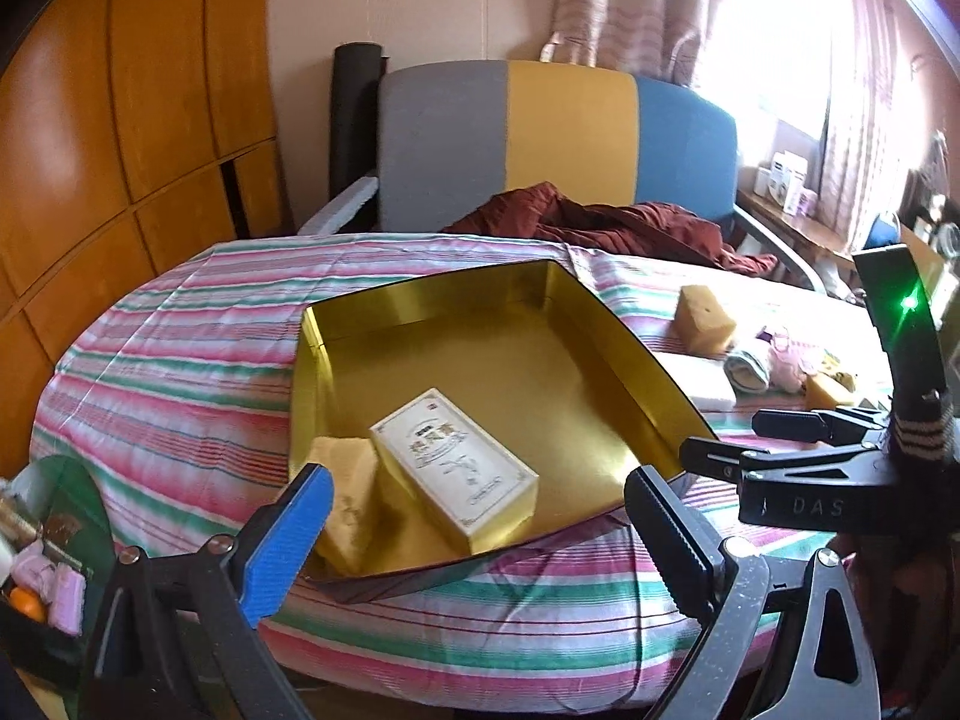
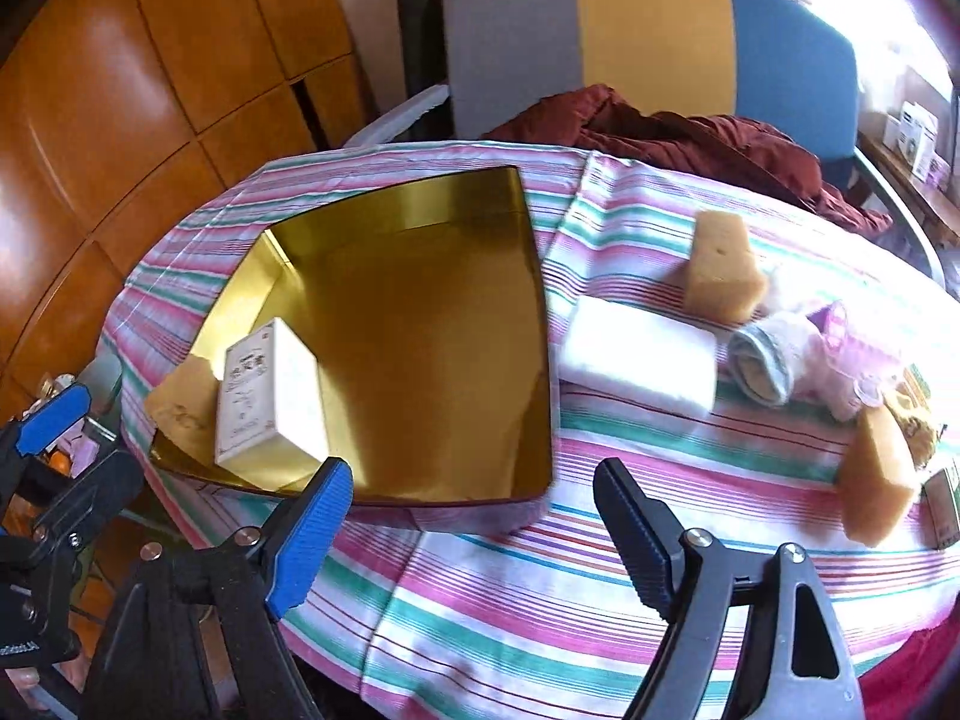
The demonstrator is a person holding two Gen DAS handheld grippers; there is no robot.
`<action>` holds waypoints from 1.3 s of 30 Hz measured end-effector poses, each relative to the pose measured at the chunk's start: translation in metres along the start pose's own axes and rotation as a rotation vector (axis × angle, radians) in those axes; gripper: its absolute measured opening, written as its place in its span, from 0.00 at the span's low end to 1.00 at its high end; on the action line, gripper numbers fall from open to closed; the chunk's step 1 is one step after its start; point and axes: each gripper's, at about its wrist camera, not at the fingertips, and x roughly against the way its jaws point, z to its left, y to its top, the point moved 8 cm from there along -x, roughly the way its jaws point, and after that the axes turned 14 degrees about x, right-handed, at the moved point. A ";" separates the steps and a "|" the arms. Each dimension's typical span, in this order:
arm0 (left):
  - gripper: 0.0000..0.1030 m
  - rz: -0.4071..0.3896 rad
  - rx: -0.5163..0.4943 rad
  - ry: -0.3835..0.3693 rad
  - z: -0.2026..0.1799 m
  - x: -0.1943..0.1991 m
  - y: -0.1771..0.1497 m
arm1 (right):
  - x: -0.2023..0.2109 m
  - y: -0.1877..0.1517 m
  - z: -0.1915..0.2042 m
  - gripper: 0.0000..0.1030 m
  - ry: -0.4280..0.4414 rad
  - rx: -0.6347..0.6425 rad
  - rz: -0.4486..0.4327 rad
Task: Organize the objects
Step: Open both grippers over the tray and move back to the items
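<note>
A gold tray lies on the striped table. In its near-left corner lie a white box and a yellow sponge. My left gripper is open and empty, just before the tray's near edge. My right gripper is open and empty over the tray's near-right corner; it also shows in the left wrist view. Right of the tray lie a white block, a brown sponge, a rolled sock, a pink soft toy and another sponge.
A chair with a dark red cloth stands behind the table. A wooden cabinet fills the left. A bin of small items sits low at the left. A small green box lies at the table's right edge.
</note>
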 end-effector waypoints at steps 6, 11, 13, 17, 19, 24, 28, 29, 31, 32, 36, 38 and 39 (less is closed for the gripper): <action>0.96 0.014 -0.062 -0.033 -0.023 -0.007 0.003 | 0.001 -0.015 -0.042 0.82 -0.043 -0.083 0.023; 0.96 0.035 -0.105 -0.094 -0.051 -0.017 0.012 | 0.010 -0.027 -0.089 0.82 -0.115 -0.161 0.036; 0.96 0.051 -0.140 -0.120 -0.066 -0.023 0.015 | 0.017 -0.029 -0.110 0.82 -0.146 -0.191 0.033; 0.96 0.077 -0.257 -0.148 -0.100 -0.036 0.018 | 0.030 -0.029 -0.148 0.82 -0.197 -0.225 0.020; 0.96 0.094 -0.327 -0.175 -0.121 -0.043 0.018 | 0.035 -0.027 -0.164 0.82 -0.224 -0.228 0.014; 0.96 0.140 -0.498 -0.199 -0.159 -0.066 0.013 | 0.045 -0.022 -0.207 0.82 -0.274 -0.243 -0.005; 0.96 0.201 -0.638 -0.214 -0.186 -0.095 0.007 | 0.050 -0.019 -0.242 0.82 -0.270 -0.283 -0.052; 0.96 0.212 -0.658 -0.212 -0.189 -0.100 0.006 | 0.052 -0.019 -0.250 0.82 -0.264 -0.300 -0.072; 0.96 0.246 -0.711 -0.203 -0.197 -0.117 0.002 | 0.055 -0.024 -0.268 0.82 -0.241 -0.360 -0.111; 0.96 0.253 -0.729 -0.195 -0.198 -0.123 0.001 | 0.055 -0.030 -0.277 0.82 -0.222 -0.406 -0.126; 0.96 0.305 -0.790 -0.171 -0.207 -0.153 -0.001 | 0.057 -0.045 -0.299 0.82 -0.187 -0.539 -0.132; 0.96 0.332 -0.817 -0.176 -0.211 -0.163 -0.004 | 0.060 -0.047 -0.303 0.82 -0.178 -0.564 -0.142; 0.96 0.344 -0.829 -0.169 -0.213 -0.168 -0.005 | 0.060 -0.048 -0.304 0.82 -0.170 -0.572 -0.142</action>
